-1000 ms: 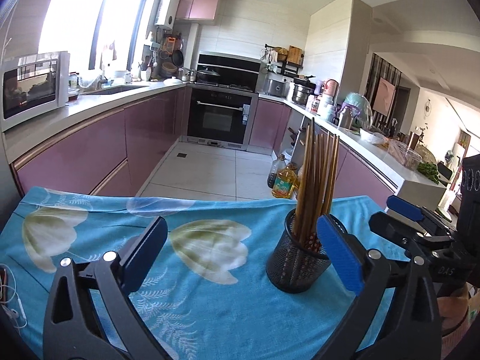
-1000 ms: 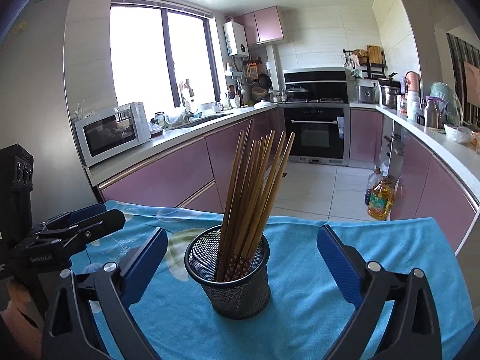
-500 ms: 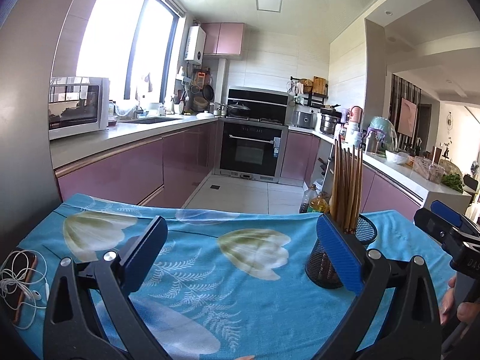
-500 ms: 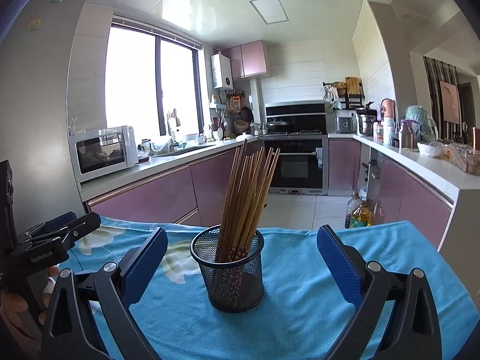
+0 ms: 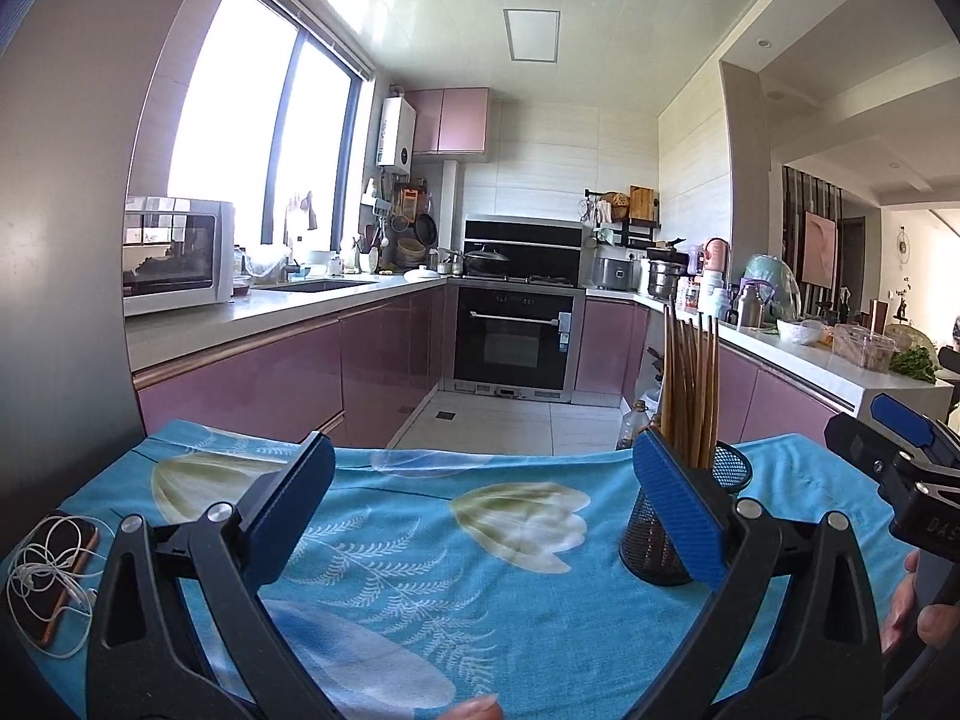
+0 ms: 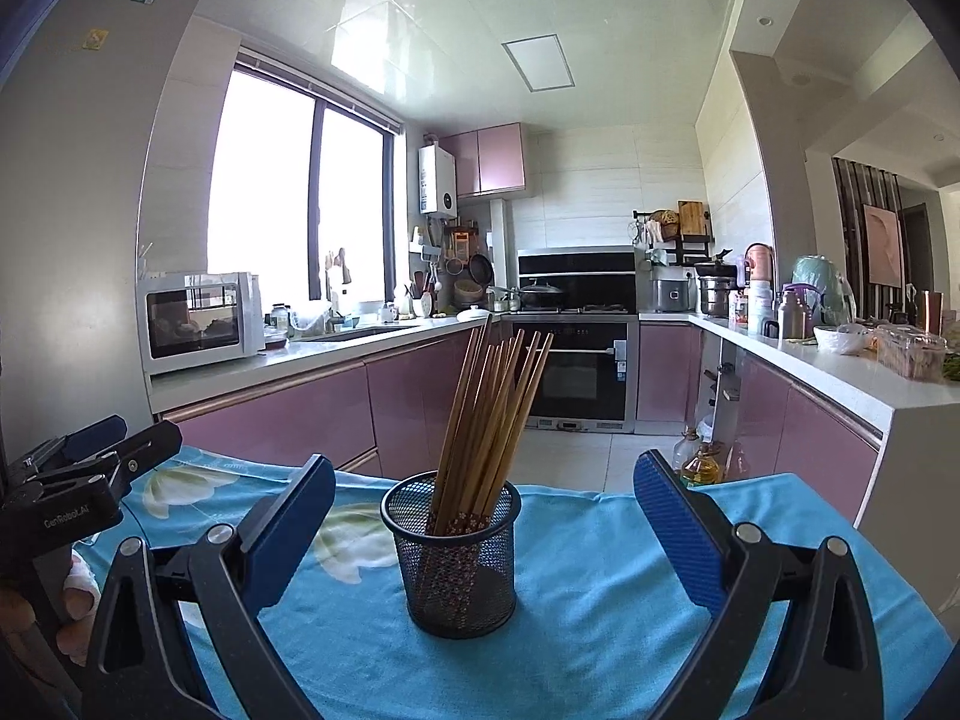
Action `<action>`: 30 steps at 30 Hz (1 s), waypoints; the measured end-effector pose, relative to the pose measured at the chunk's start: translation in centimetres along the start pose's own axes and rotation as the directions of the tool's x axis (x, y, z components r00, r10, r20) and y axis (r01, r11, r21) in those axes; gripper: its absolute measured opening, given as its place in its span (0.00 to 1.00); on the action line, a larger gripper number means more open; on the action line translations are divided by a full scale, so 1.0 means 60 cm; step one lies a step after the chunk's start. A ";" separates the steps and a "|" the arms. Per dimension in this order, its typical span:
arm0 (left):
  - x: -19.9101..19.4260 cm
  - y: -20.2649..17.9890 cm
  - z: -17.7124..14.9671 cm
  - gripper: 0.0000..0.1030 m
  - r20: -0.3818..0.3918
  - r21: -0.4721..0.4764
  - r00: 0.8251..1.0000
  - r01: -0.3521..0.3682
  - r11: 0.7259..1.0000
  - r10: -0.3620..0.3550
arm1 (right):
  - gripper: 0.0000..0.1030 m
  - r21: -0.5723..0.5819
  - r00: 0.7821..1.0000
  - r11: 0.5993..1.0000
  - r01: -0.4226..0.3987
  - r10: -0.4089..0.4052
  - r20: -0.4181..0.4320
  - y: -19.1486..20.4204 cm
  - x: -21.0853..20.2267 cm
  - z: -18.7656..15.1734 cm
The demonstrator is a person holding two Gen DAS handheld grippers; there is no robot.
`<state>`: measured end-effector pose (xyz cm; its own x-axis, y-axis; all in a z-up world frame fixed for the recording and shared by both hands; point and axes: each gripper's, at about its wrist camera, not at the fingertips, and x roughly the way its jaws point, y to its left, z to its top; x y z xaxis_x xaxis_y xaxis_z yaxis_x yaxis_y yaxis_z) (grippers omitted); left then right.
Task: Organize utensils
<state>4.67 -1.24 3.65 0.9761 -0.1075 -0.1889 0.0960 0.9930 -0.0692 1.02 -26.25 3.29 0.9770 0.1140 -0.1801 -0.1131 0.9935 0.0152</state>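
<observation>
Chopsticks [image 6: 489, 420] stand bundled in a round black wire-mesh cup [image 6: 459, 558] near the middle of the tabletop [image 6: 600, 588], which is covered by a blue cloth printed with pale flowers and fern leaves. The sticks are thin, straight, brown wood with patterned lower ends, and they fan out and lean toward the right of the cup as seen from the right wrist view. The right hand-held gripper [image 6: 480, 528] is wide open and empty, its blue ribbed pads on either side of the cup but short of it, touching nothing. The left hand-held gripper [image 5: 480, 510] is likewise wide open and empty, held to the left of the cup; in its view the cup [image 5: 666, 540] sits partly behind the right-hand pad. Judged from this layout, the sticks are already gathered in the cup, so the step in hand appears to be either an approach to the cup or a pause once loading is complete; the frames do not settle which. If the cup is to be moved, the next move calls for a level advance and a firm, even squeeze on the mesh wall, since the mesh is light and the tall leaning sticks could tip it. A phone with tangled white earphones [image 5: 51, 576] lies at the left edge of the cloth, well apart.
</observation>
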 end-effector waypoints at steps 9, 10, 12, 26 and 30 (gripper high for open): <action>-0.004 0.000 -0.006 0.95 0.010 -0.009 1.000 -0.002 1.000 0.002 | 0.94 0.004 1.000 1.000 0.004 -0.004 -0.007 -0.003 0.003 -0.006; -0.004 0.000 -0.006 0.95 0.011 -0.008 1.000 -0.004 1.000 0.004 | 0.94 0.004 1.000 1.000 0.004 -0.004 -0.006 -0.003 0.003 -0.006; -0.006 -0.001 -0.007 0.95 0.017 -0.004 1.000 -0.007 1.000 0.007 | 0.94 0.007 1.000 1.000 0.003 -0.003 -0.006 -0.003 0.002 -0.006; -0.008 -0.009 -0.013 0.95 0.026 0.025 0.999 -0.023 0.999 0.022 | 0.94 0.018 1.000 1.000 0.006 -0.006 -0.003 -0.007 0.001 -0.008; -0.008 -0.009 -0.014 0.95 0.025 0.024 0.999 -0.021 0.999 0.021 | 0.94 0.020 1.000 1.000 0.008 -0.008 -0.010 -0.009 0.003 -0.009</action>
<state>3.96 -1.76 2.96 0.9824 -0.0858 -0.1662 0.0800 0.9959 -0.0413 1.14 -26.77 2.70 0.9761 0.1057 -0.1899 -0.1011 0.9943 0.0338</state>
